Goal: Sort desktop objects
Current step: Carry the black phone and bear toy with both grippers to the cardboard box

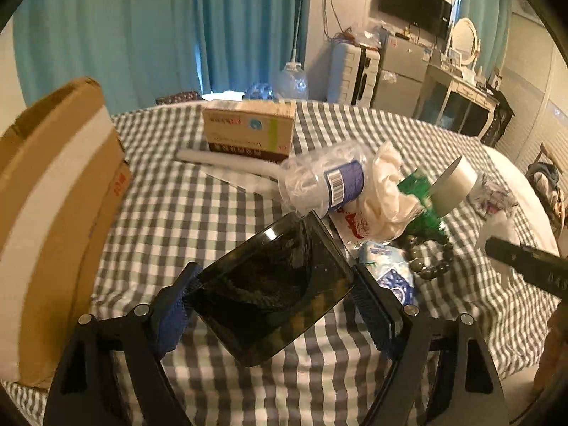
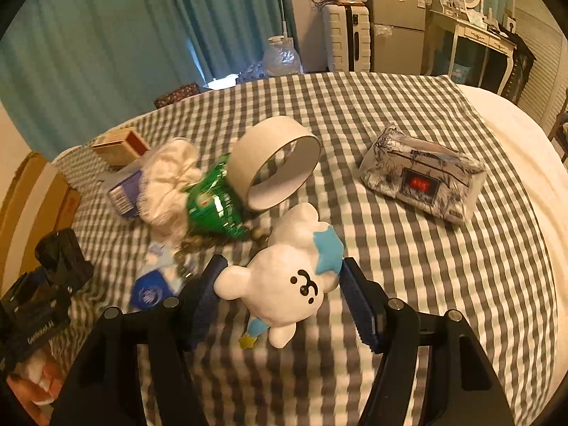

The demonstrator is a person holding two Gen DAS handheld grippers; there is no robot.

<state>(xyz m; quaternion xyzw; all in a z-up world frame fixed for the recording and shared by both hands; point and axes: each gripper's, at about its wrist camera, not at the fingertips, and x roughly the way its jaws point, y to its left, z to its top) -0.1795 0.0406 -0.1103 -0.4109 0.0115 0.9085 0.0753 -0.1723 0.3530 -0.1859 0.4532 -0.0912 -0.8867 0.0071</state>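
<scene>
On the left wrist view, a tall cardboard box [image 1: 53, 213] is standing at nine o'clock on the checked cloth [image 1: 184, 209]. At twelve o'clock a small carton [image 1: 248, 131] is sitting behind a white tube [image 1: 227, 163]. The left gripper [image 1: 273, 301] is clamping a dark, glossy tray [image 1: 273, 294] between its blue pads [image 1: 174, 316], holding it tilted above the cloth at six o'clock. Towards two o'clock a crushed clear bottle [image 1: 319, 181] is lying against a crumpled white bag [image 1: 387, 191], a green wrapper [image 1: 422, 206] and a roll of tape [image 1: 451, 184]. A string of dark beads [image 1: 429, 262] and a small blue-and-white packet [image 1: 387, 269] are lying just beside the tray at three o'clock.

On the right wrist view, the left gripper [image 2: 53, 284] is showing at nine o'clock with a hand [image 2: 35, 383] below it. The white bag [image 2: 170, 184] and green wrapper [image 2: 213, 206] are lying at ten o'clock, the wrapper touching the tape roll [image 2: 277, 167], which is tipped on its edge near the centre. The right gripper [image 2: 280, 294] is gripping a white bear figurine [image 2: 284, 277] with a blue star patch, its pads [image 2: 355, 301] pressing on either side, at six o'clock. A patterned pouch [image 2: 422, 181] is resting well apart at two o'clock.
</scene>
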